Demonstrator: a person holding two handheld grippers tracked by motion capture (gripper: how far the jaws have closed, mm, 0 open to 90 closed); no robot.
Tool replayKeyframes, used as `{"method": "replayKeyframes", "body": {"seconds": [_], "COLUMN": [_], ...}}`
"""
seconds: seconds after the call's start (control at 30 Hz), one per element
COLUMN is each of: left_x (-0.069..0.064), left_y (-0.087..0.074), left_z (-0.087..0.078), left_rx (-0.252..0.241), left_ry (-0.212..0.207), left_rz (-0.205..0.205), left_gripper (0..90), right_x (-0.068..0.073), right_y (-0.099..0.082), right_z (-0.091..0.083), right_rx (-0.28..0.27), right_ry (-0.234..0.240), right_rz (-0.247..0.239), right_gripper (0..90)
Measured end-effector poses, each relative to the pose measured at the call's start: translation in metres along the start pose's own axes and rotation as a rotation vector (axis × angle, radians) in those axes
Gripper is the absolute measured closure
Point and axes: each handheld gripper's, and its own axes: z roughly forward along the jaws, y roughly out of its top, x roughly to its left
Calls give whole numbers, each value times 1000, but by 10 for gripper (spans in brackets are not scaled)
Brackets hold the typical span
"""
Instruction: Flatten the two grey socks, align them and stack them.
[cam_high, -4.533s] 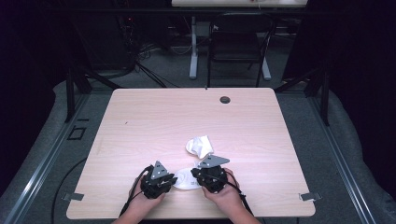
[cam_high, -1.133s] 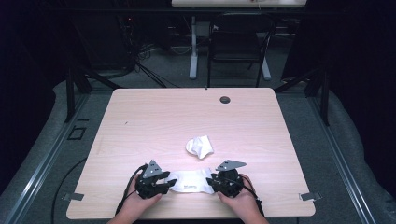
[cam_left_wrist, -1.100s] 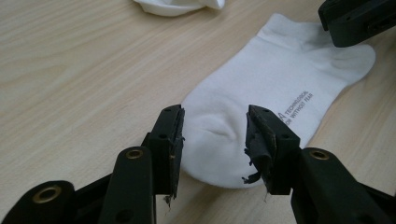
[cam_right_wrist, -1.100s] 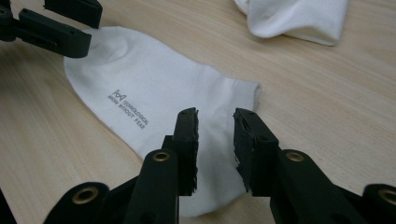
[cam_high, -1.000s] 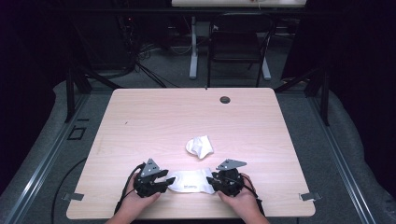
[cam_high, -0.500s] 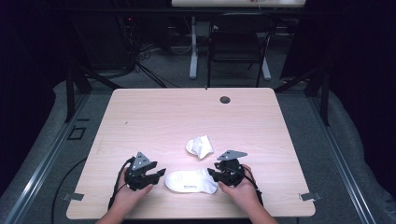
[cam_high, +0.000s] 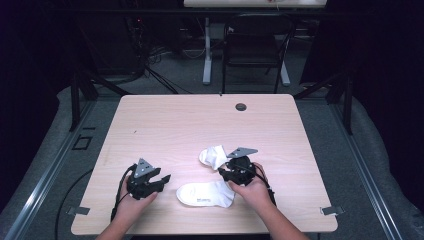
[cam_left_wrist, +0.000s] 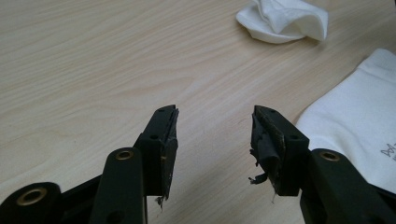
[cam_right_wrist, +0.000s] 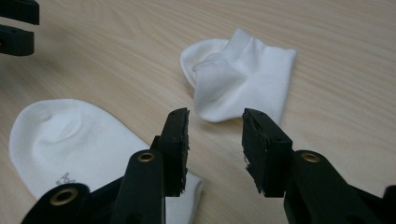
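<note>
A flat white sock (cam_high: 205, 194) lies near the table's front edge, with nothing holding it. A second, crumpled white sock (cam_high: 213, 156) rests just behind it. My left gripper (cam_high: 162, 179) is to the left of the flat sock, apart from it. Its jaws have just been opening and stand open over bare wood (cam_left_wrist: 215, 116), with the flat sock (cam_left_wrist: 355, 135) to their right. My right gripper (cam_high: 222, 172) hovers between the two socks. Its jaws have also just been opening and are open and empty (cam_right_wrist: 215, 116), pointing at the crumpled sock (cam_right_wrist: 238, 79).
The wooden table (cam_high: 175, 125) has a dark round cable hole (cam_high: 241, 106) at the back. A chair (cam_high: 252, 47) and desk legs stand on the floor beyond. The left gripper's jaws (cam_right_wrist: 16, 25) show at the top left of the right gripper view.
Both grippers let go of the flat sock's ends and opened. The left one drew away to the left; the right one rose and moved back toward the crumpled sock.
</note>
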Motion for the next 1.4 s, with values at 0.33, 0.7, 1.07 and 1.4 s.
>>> {"method": "replayKeyframes", "body": {"seconds": [0.33, 0.7, 1.07, 1.4], "left_x": [3, 0, 0, 1], "left_y": [5, 3, 3, 2], "left_z": [1, 3, 5, 5], "left_rx": [-9, 4, 2, 7], "left_ry": [4, 9, 13, 24], "left_rz": [-15, -5, 6, 9], "left_gripper": [508, 509, 510, 510], "right_x": [-6, -8, -9, 8], "right_y": [21, 37, 53, 49], "right_z": [8, 17, 33, 57], "right_rx": [4, 20, 42, 89], "right_ry": [-13, -38, -35, -37], "right_rz": [-1, -26, -26, -91], "right_gripper": [608, 625, 610, 549]}}
